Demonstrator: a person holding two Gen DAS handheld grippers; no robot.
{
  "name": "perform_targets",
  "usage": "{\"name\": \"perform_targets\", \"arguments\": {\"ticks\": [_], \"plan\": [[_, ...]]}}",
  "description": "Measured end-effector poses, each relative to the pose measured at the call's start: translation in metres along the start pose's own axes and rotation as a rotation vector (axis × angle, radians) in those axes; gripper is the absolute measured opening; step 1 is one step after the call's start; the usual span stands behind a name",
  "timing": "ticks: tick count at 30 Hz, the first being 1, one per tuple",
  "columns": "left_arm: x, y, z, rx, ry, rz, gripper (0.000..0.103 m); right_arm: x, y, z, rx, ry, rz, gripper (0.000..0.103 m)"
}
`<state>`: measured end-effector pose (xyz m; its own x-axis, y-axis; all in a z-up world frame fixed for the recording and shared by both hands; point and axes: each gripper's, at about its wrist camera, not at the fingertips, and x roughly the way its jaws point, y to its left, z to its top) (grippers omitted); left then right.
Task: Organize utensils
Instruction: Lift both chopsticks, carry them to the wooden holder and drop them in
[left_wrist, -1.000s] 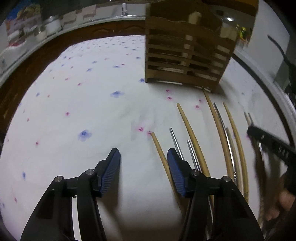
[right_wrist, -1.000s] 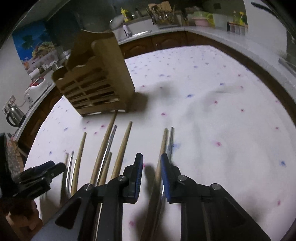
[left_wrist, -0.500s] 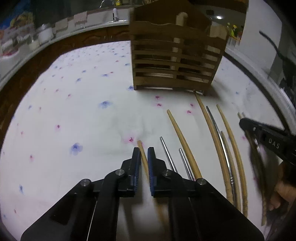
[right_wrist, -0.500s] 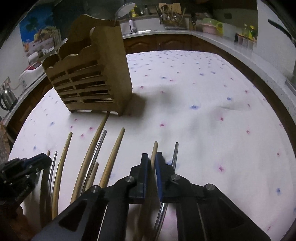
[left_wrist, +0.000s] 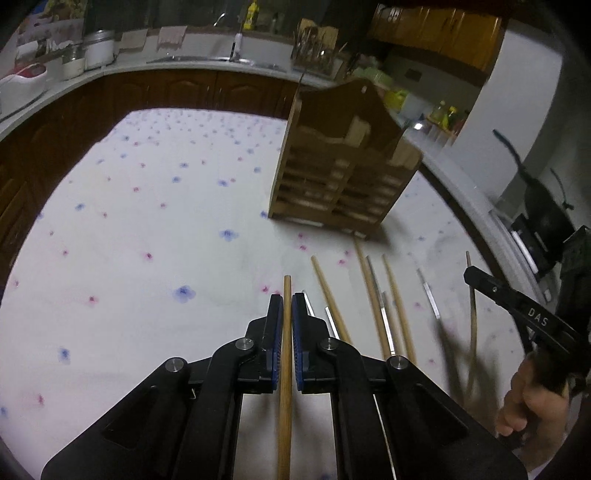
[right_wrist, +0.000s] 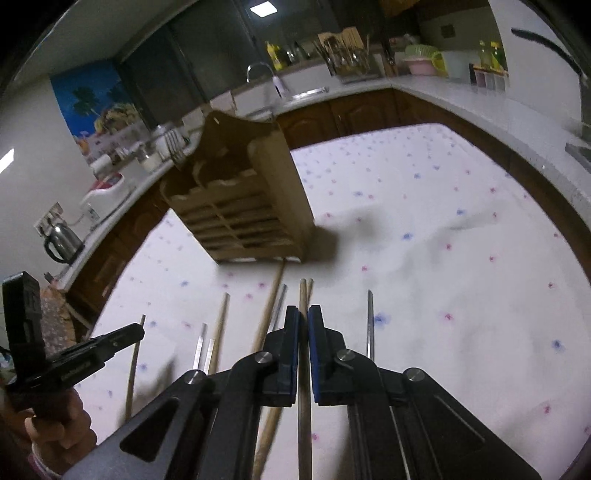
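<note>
Biggest change: both grippers, low over the floral cloth a sec ago, are now lifted, so the wooden holder sits lower in each view. Left gripper, wide open before, has clenched on a wooden chopstick; right gripper has also shut, grasping another wooden chopstick. Pickup looks done, drop into holder probably next. Remaining sticks lie on the cloth just before the holder. Holder's compartments are blurred; held sticks' rear ends are cut off.
</note>
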<state>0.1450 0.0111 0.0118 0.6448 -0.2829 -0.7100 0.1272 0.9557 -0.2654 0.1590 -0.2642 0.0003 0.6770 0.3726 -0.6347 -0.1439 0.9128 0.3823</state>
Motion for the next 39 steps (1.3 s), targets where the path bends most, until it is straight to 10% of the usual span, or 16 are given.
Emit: {"name": "perform_targets", "arguments": {"ticks": [16,39], "plan": [[-0.088,-0.009,0.032,0.036,-0.175,-0.068,0.004,-0.069,0.034,0.034,-0.049,-0.186,0.076,0.005],[-0.104,-0.007,0.061,0.033,-0.273,-0.047,0.004,-0.081,0.033,0.057,-0.059,-0.251,0.074,0.005]]}}
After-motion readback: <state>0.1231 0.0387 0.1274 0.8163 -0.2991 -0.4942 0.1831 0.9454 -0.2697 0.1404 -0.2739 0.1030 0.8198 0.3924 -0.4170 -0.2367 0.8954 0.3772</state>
